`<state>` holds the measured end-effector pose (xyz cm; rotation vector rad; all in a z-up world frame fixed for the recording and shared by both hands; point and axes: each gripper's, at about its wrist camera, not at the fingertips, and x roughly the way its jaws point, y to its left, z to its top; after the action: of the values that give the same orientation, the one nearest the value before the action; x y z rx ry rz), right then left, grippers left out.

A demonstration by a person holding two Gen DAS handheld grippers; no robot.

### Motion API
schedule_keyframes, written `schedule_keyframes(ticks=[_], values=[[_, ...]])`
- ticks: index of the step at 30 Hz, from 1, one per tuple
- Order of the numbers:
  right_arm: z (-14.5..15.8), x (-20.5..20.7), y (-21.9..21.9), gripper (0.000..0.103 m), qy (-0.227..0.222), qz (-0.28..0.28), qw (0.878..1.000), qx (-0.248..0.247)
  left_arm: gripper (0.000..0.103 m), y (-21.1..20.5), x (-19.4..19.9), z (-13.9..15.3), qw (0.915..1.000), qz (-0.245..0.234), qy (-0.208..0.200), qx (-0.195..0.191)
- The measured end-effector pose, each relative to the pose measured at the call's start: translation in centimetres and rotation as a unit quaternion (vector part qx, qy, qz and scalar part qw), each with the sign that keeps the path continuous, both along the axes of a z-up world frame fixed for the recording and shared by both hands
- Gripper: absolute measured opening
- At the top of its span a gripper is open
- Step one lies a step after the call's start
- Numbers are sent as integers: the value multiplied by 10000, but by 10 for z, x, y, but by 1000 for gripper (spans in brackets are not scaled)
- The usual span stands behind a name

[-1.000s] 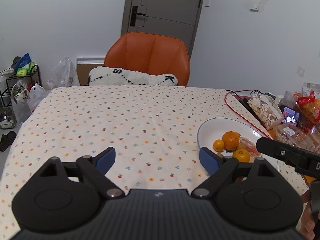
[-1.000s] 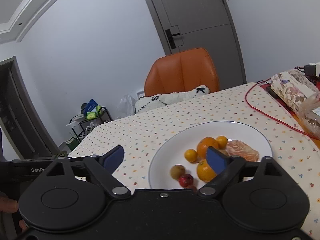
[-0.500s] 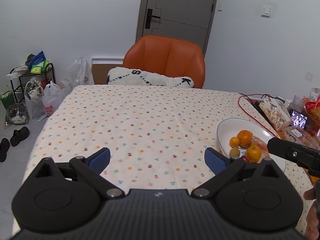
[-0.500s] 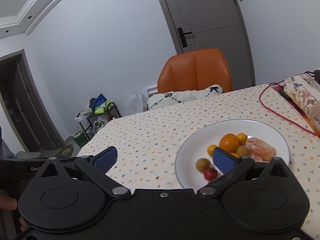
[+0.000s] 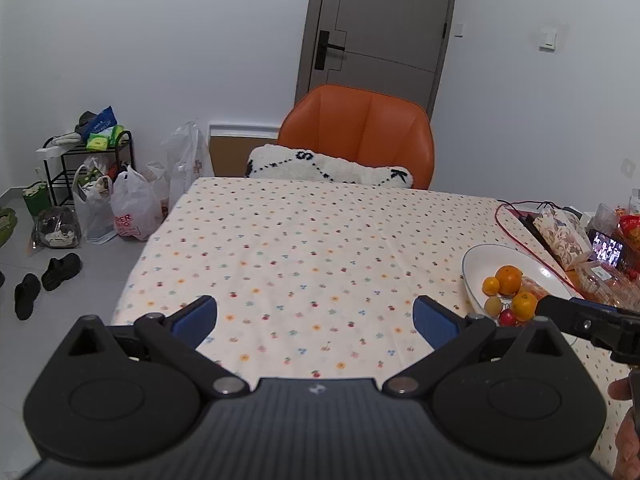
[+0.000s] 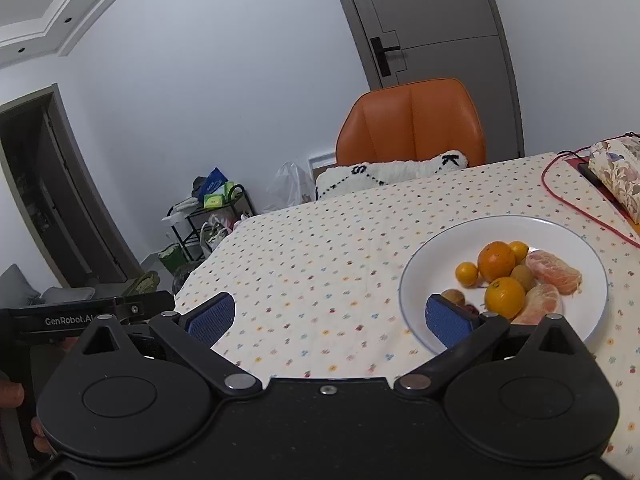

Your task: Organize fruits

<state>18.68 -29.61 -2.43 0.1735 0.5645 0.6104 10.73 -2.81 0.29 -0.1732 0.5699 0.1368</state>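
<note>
Both grippers hang level above the tablecloth [image 5: 320, 240], fingers spread wide and empty. The left gripper [image 5: 316, 318] faces the chair [image 5: 360, 136]; the right gripper [image 6: 332, 314] sits at the plate's [image 6: 420, 280] near rim. Oranges [image 6: 496, 261] and peeled segments [image 6: 554, 266] lie on the plate, plus a small red fruit [image 5: 507, 317], perhaps a plum.

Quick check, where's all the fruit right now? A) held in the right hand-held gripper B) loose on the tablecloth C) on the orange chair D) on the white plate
D: the oranges, peeled segments and small fruits all sit on the white plate, while the right hand-held gripper and left hand-held gripper are open and hold nothing.
</note>
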Motion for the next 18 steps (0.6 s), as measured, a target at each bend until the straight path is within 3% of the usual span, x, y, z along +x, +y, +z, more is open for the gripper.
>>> schedule_keyframes(ticks=[18], values=[[8, -39, 11, 103, 81, 46, 9998, -202, 103, 14, -47, 1, 9997, 40, 83, 236]])
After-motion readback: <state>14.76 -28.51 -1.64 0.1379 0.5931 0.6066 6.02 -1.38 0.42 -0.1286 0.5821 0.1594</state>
